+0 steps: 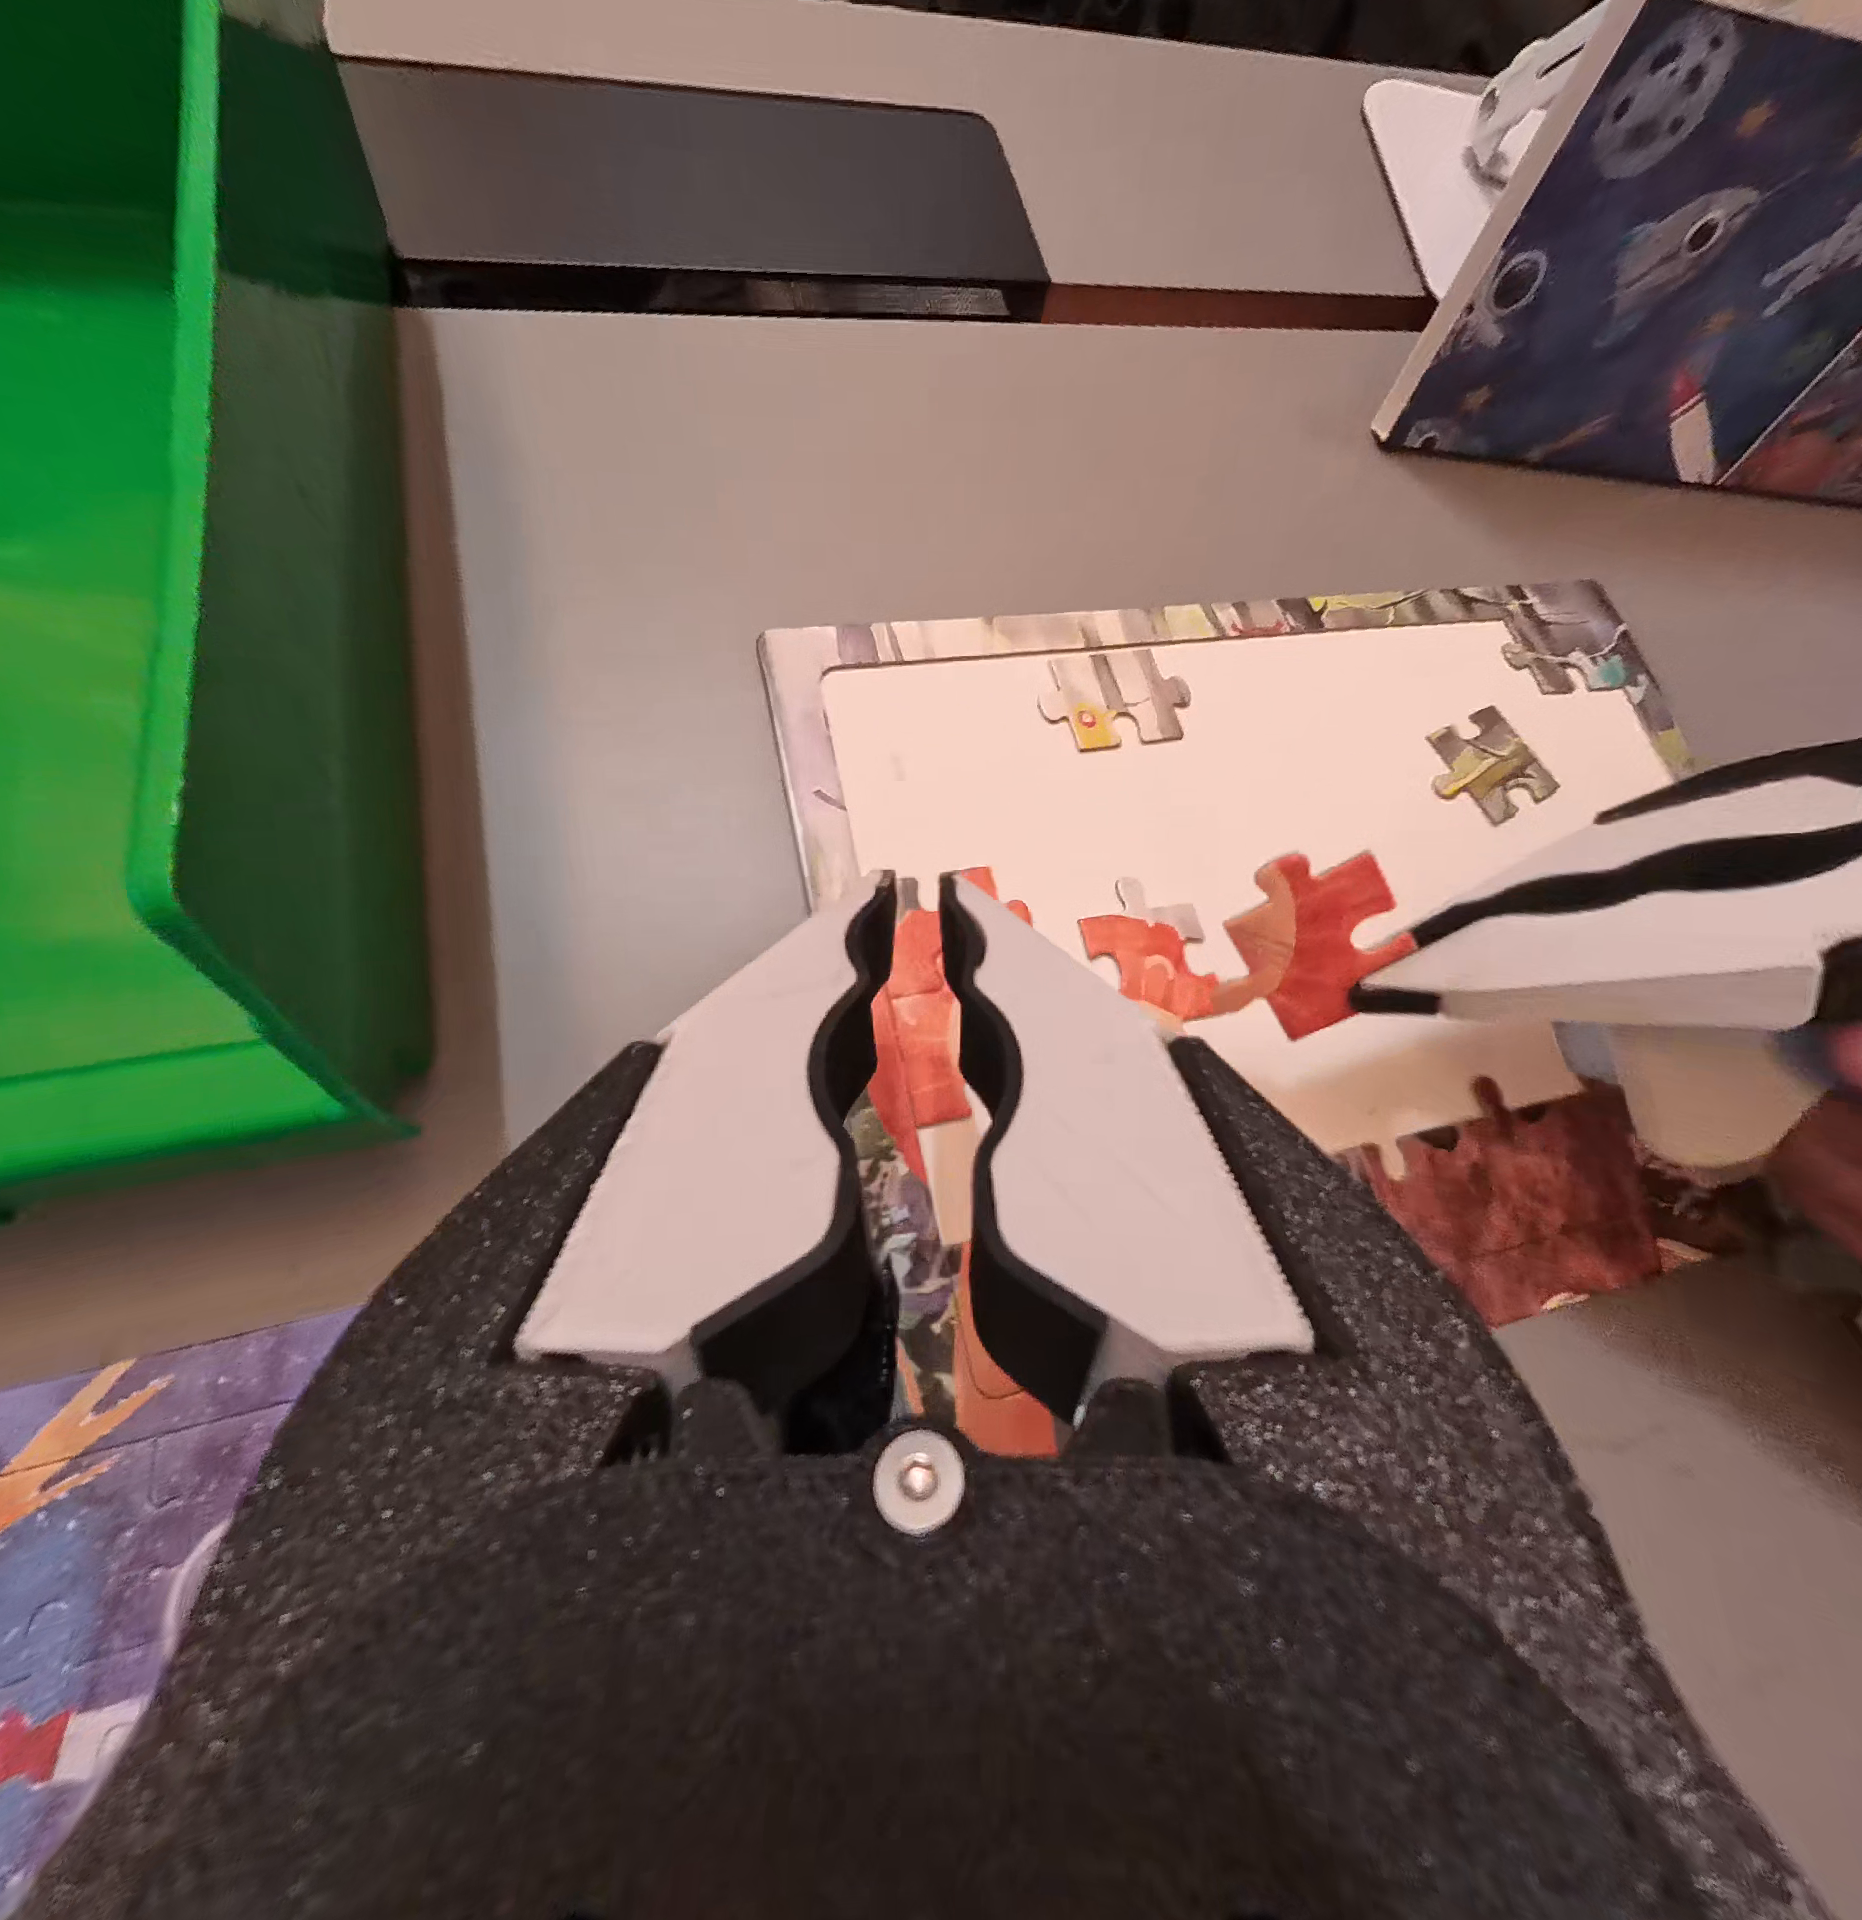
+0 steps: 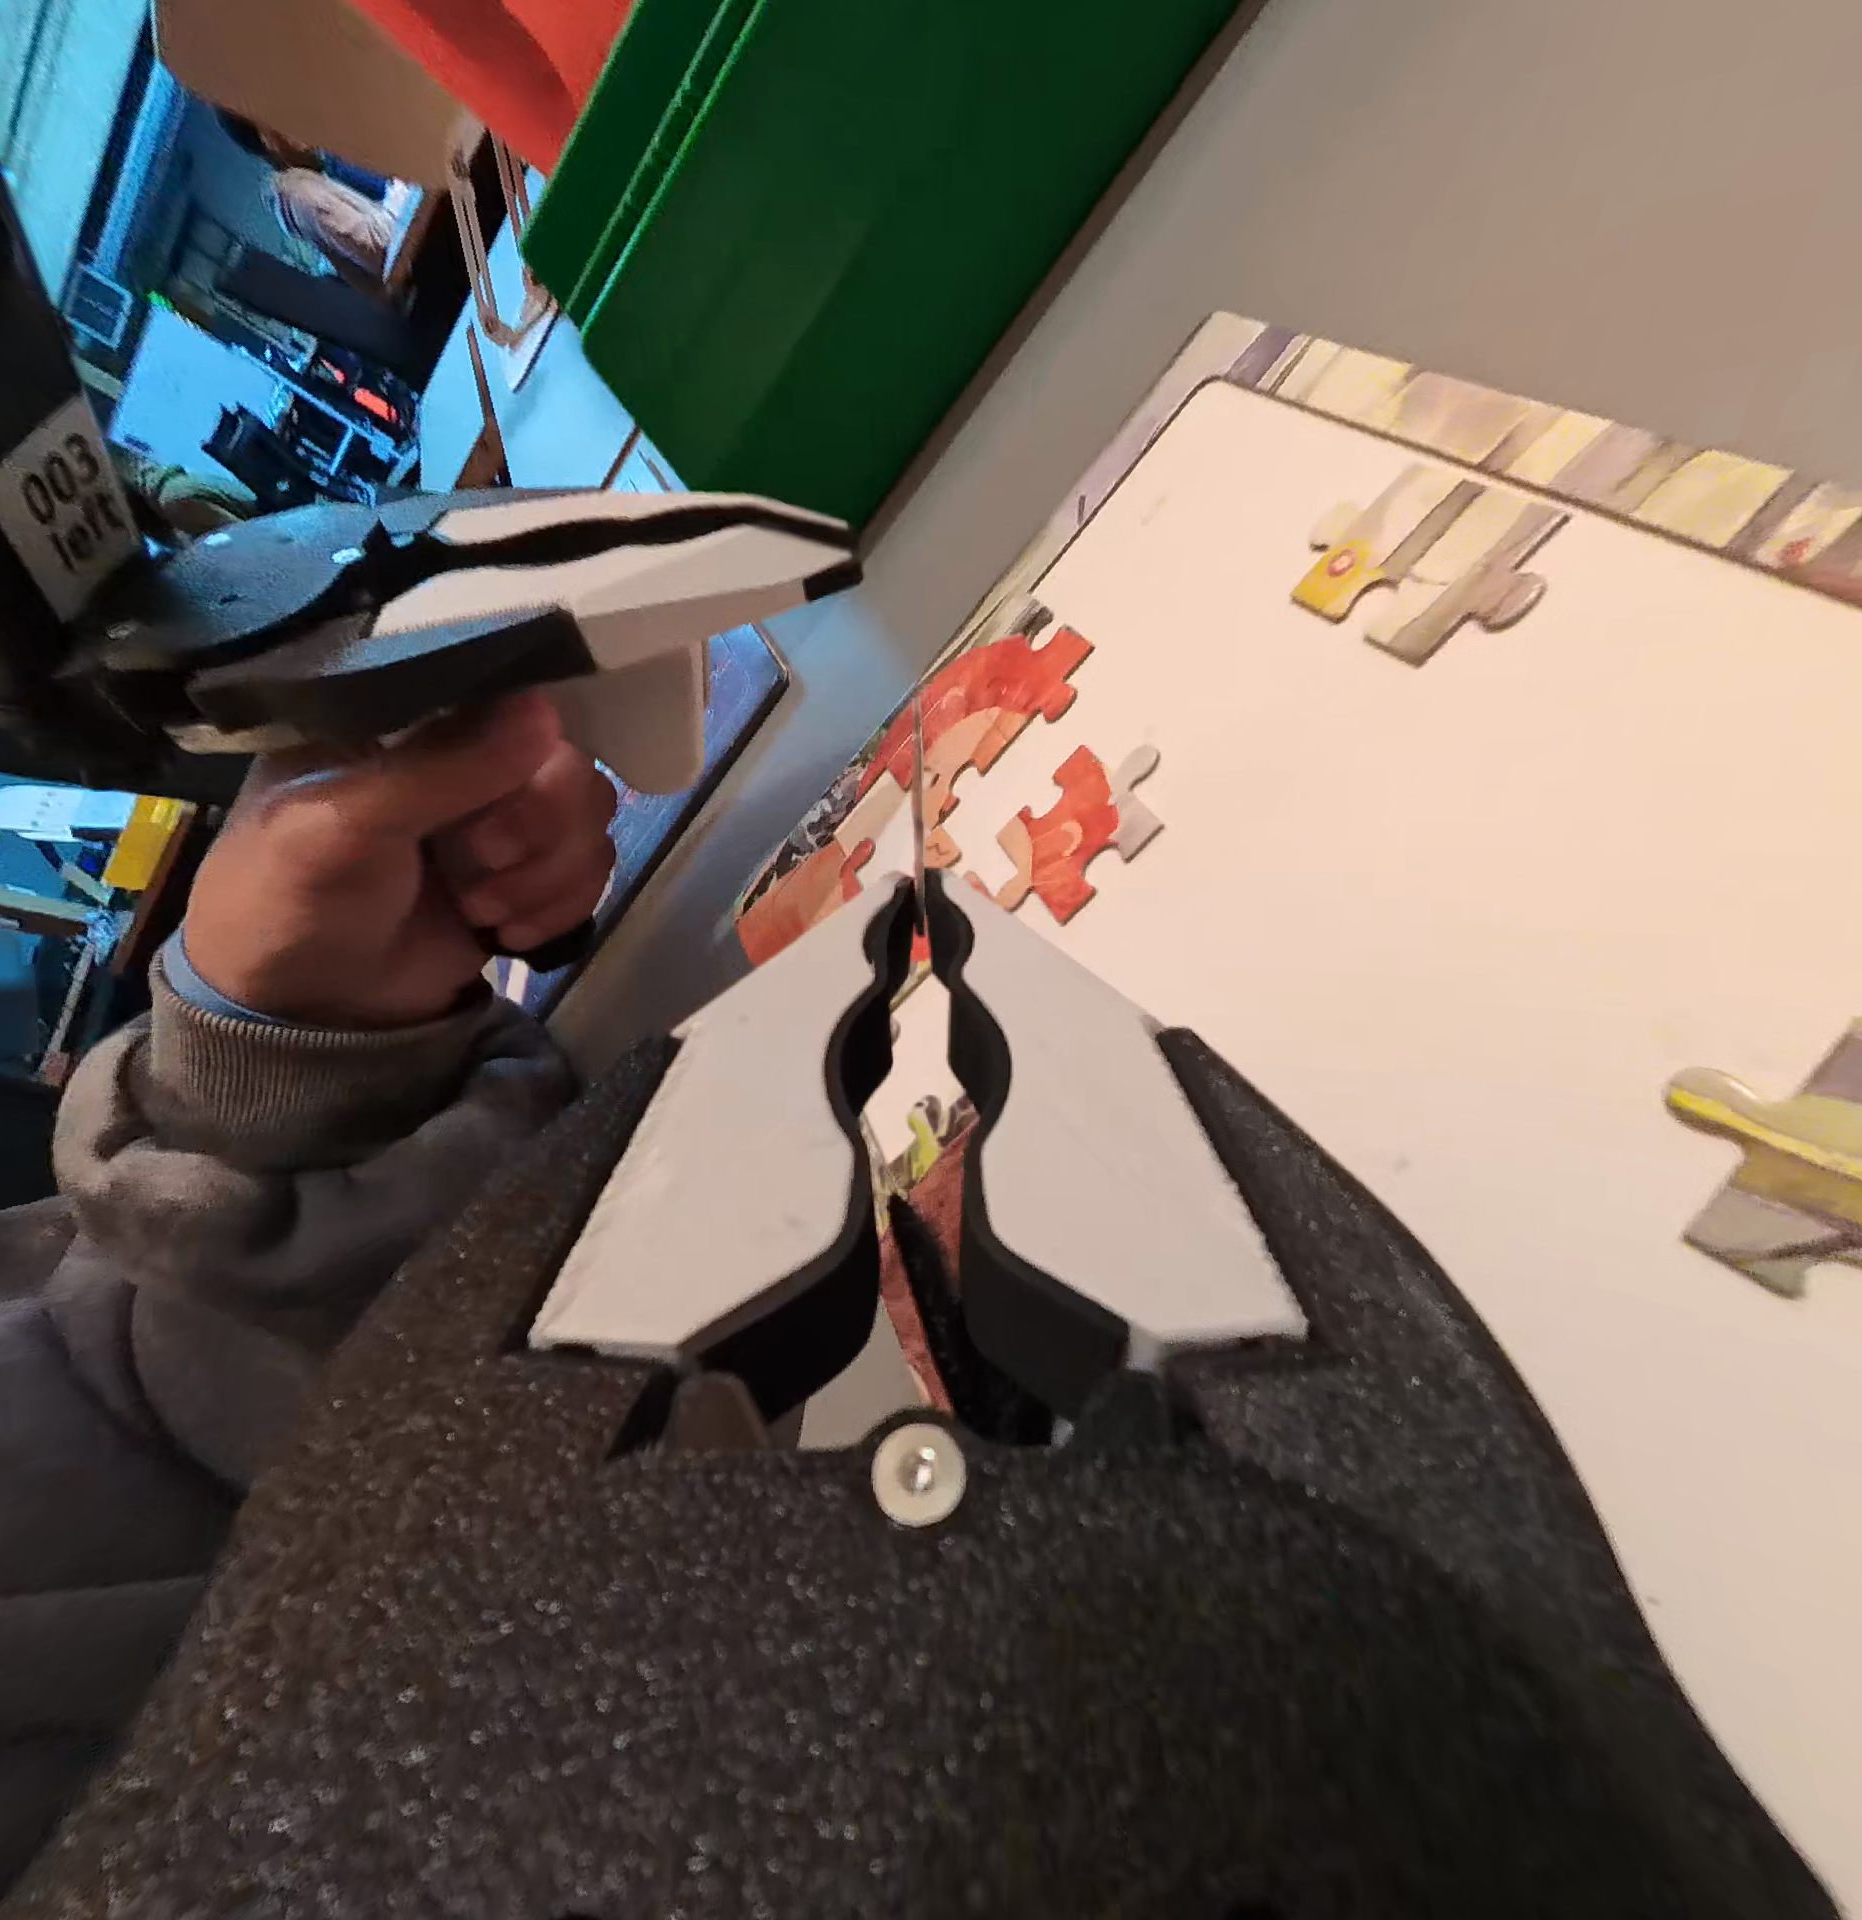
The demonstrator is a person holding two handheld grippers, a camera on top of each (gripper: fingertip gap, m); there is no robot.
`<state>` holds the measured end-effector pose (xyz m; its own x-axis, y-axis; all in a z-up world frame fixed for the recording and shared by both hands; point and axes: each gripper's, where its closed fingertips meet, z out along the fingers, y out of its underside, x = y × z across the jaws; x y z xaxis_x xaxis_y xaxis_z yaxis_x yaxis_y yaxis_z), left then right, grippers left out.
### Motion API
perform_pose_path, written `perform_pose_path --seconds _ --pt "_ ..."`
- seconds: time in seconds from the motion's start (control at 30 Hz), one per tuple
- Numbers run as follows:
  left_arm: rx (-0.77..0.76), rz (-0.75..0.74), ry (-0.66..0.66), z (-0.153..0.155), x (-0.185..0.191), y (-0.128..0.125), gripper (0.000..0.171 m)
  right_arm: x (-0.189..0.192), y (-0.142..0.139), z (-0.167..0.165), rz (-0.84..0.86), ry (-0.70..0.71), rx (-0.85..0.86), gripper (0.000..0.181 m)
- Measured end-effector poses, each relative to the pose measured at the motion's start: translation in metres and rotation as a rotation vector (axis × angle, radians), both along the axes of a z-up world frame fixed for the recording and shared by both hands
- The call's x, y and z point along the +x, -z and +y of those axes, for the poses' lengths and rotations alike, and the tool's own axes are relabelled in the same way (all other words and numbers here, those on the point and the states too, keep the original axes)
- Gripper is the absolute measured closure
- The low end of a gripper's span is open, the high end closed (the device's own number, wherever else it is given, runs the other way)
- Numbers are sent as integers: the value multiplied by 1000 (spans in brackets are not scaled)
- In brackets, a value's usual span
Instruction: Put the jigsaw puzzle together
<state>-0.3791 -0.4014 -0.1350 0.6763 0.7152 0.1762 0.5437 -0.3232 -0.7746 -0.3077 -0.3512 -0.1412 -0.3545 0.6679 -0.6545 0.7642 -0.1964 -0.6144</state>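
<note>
Nearest me, my left gripper (image 1: pixel 916 894) hangs over the near left corner of the puzzle tray (image 1: pixel 792 748), its jaws a narrow slit apart with nothing between them; through the slit I see the orange pieces already laid there. Just right of it my right gripper (image 1: pixel 1368 987) has pinched a red piece (image 1: pixel 1311 935) by its edge and holds it tilted above the tray floor, beside another loose red piece (image 1: pixel 1145 951). From my right wrist camera that held piece shows only as a thin edge (image 2: pixel 919 810) standing up from the closed tips. Along the near rim a brown section (image 1: pixel 1509 1195) is assembled. Farther in, a grey and yellow piece (image 1: pixel 1114 696) and an olive piece (image 1: pixel 1493 764) lie apart on the bare floor. Left of the tray stands a green bin (image 1: pixel 179 623), and beyond it on the right leans a dark blue picture board (image 1: pixel 1654 270)
</note>
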Motion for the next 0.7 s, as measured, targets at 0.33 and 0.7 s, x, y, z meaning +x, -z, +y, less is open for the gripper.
perform_pose_path --seconds 0.33,0.7 --pt "-51 25 23 6 3 6 164 12 19 -4 -76 -77 88 179" --pt "2 -24 54 15 9 8 164 19 22 -9 -131 -106 55 180"
